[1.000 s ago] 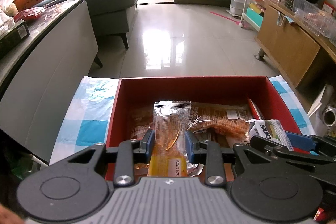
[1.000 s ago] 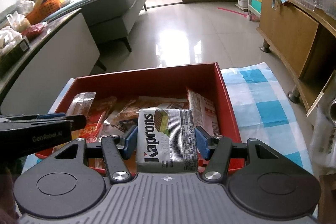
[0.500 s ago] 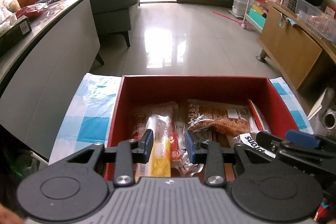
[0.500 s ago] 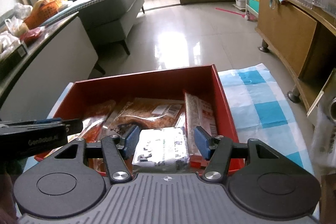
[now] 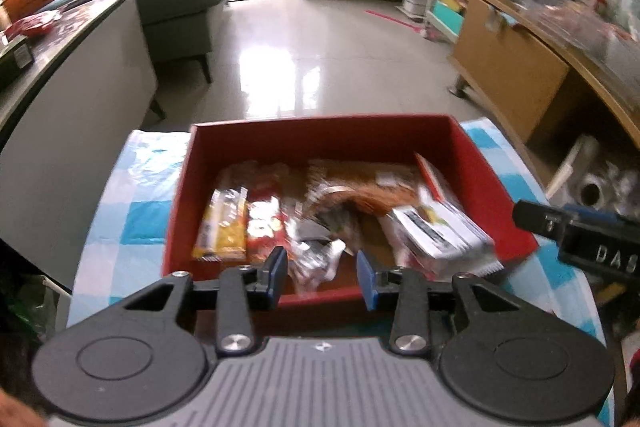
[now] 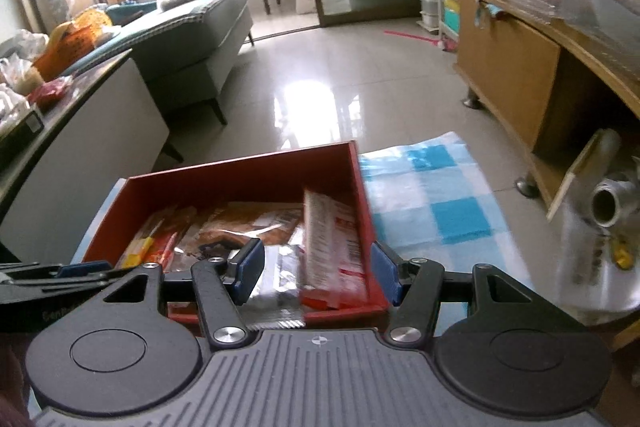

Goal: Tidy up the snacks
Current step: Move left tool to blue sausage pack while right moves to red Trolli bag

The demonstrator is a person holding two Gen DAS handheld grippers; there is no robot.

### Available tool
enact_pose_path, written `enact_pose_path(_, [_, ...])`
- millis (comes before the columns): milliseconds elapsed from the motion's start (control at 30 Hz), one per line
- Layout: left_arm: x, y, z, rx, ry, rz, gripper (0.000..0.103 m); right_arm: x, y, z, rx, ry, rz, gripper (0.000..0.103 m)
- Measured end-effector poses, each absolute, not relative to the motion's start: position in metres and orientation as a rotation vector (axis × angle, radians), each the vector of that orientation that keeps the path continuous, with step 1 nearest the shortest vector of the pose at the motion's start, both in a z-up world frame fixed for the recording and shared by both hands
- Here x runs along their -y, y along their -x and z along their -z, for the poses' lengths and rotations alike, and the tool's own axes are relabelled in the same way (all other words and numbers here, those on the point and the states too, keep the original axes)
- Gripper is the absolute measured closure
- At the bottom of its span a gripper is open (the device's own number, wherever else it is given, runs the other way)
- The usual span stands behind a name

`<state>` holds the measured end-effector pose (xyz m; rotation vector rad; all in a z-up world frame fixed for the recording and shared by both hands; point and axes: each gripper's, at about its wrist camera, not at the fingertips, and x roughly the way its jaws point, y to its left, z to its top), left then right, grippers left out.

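A red box (image 5: 320,125) (image 6: 240,171) holds several snack packets. My left gripper (image 5: 323,275) hovers over the box's near edge, its jaws opening, with nothing between them. A yellow wafer packet (image 5: 222,227) lies flat at the box's left side. A white Kaprons pack (image 5: 440,233) rests against the right wall, seen as a silvery packet (image 6: 276,279) in the right wrist view. My right gripper (image 6: 318,275) (image 5: 580,239) is open above the box's near right corner and holds nothing. A red packet (image 6: 336,251) leans on the right wall.
The box sits on a blue-and-white checked cloth (image 5: 132,211) (image 6: 436,195). A grey counter (image 5: 60,99) stands close on the left. A wooden cabinet (image 6: 508,75) and a foil roll (image 6: 608,203) are on the right. Tiled floor and a sofa (image 6: 192,39) lie beyond.
Both grippers let go of their packets and drew back from the box. The yellow wafer now lies at the box's left, the Kaprons pack at its right.
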<state>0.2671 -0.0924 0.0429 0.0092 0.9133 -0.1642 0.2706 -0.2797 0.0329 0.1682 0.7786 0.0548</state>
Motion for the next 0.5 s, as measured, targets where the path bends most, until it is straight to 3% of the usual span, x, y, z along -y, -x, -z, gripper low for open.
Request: enact_pose_path(500, [0.185, -0.223, -0.016, -1.081, 0.041, 0.361, 0.068, 0.346, -0.193, -0.006, -0.909, -0.138, 0.075, 0.033])
